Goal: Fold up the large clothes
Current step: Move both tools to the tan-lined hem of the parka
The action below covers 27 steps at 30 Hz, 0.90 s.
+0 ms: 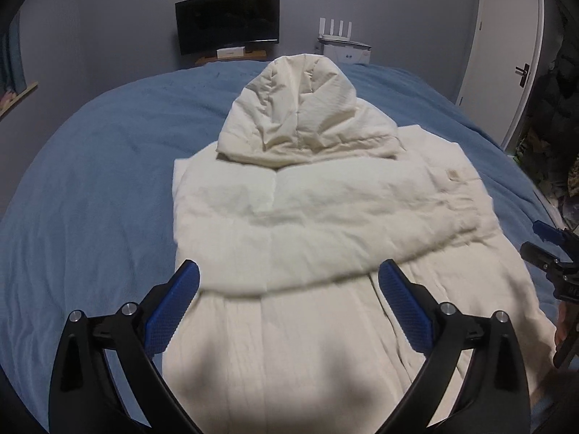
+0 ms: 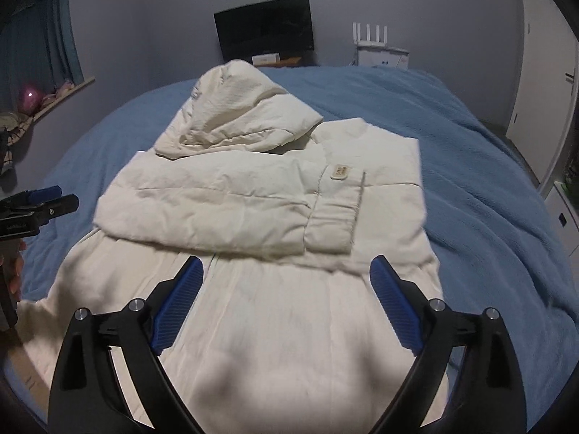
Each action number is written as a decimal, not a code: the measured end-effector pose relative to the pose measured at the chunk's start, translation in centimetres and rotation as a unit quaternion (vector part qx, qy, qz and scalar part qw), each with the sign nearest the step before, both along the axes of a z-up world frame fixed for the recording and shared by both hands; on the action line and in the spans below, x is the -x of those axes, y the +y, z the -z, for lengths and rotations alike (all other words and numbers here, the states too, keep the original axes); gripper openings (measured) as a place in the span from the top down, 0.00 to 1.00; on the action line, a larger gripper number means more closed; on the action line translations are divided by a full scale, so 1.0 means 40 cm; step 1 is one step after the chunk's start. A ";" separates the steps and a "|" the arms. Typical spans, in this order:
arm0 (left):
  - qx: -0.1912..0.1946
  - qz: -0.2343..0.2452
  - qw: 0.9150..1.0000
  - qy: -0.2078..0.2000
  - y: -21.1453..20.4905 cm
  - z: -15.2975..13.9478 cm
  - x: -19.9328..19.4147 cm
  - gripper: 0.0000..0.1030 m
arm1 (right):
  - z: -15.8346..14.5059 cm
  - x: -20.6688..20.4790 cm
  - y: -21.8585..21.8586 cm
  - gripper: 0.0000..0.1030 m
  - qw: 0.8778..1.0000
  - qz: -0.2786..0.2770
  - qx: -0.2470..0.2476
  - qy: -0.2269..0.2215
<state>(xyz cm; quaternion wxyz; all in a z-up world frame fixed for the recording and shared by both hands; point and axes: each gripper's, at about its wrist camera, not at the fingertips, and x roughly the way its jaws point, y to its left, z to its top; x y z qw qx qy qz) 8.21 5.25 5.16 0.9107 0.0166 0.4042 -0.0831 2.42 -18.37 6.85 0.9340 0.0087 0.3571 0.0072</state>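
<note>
A cream padded hooded jacket [image 1: 318,202] [image 2: 260,188] lies flat on the blue bed [image 1: 90,181] [image 2: 488,181], hood [image 1: 300,115] [image 2: 235,108] towards the far wall. Both sleeves are folded across the chest; the cuff [image 2: 331,228] with a small label [image 2: 340,173] lies on top. My left gripper [image 1: 289,275] hovers open above the jacket's lower half, nothing between its blue pads [image 1: 173,311]. My right gripper [image 2: 286,271] is also open and empty over the lower half. Each gripper shows at the other view's edge [image 1: 553,253] [image 2: 36,206].
A dark monitor [image 1: 228,21] [image 2: 266,25] and a white router [image 1: 340,32] [image 2: 372,41] stand behind the bed against the grey wall. A white door [image 1: 503,47] is at the right, a curtained windowsill [image 2: 54,90] at the left. Blue bedding surrounds the jacket.
</note>
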 end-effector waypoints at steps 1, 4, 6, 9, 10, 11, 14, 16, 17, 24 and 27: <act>0.005 -0.001 1.000 0.002 -0.001 -0.002 0.022 0.06 | -0.009 0.020 0.004 0.12 1.000 -0.004 0.002 -0.004; 0.024 -0.004 1.000 0.019 -0.004 0.006 0.094 0.06 | -0.035 0.079 0.021 0.10 0.999 -0.019 0.018 -0.018; 0.027 -0.015 0.999 0.020 0.000 0.005 0.138 0.06 | -0.054 0.122 0.039 0.10 0.998 -0.029 0.043 -0.032; 0.028 -0.028 0.999 0.014 0.009 -0.008 0.204 0.06 | -0.075 0.177 0.058 0.09 0.996 -0.034 0.070 -0.048; 0.024 -0.028 0.999 0.011 0.011 -0.012 0.216 0.06 | -0.081 0.195 0.064 0.07 0.995 -0.032 0.081 -0.054; 0.019 -0.029 0.999 0.008 0.012 -0.017 0.229 0.06 | -0.085 0.208 0.068 0.07 0.994 -0.032 0.088 -0.057; -0.005 -0.023 1.000 -0.003 0.010 -0.029 0.266 0.06 | -0.091 0.253 0.076 0.07 0.991 -0.028 0.116 -0.063; -0.018 -0.015 1.000 0.008 0.013 -0.028 0.283 0.06 | -0.085 0.277 0.073 0.07 0.990 -0.027 0.127 -0.050; -0.019 -0.011 1.000 0.015 0.016 -0.025 0.287 0.06 | -0.078 0.289 0.066 0.07 0.991 -0.031 0.122 -0.036; -0.001 0.009 0.996 0.093 0.071 0.001 0.295 0.06 | -0.023 0.320 -0.029 0.07 0.996 -0.019 0.052 0.066; 0.002 -0.003 0.994 0.110 0.110 -0.002 0.301 0.06 | -0.002 0.338 -0.088 0.07 0.993 0.013 0.022 0.113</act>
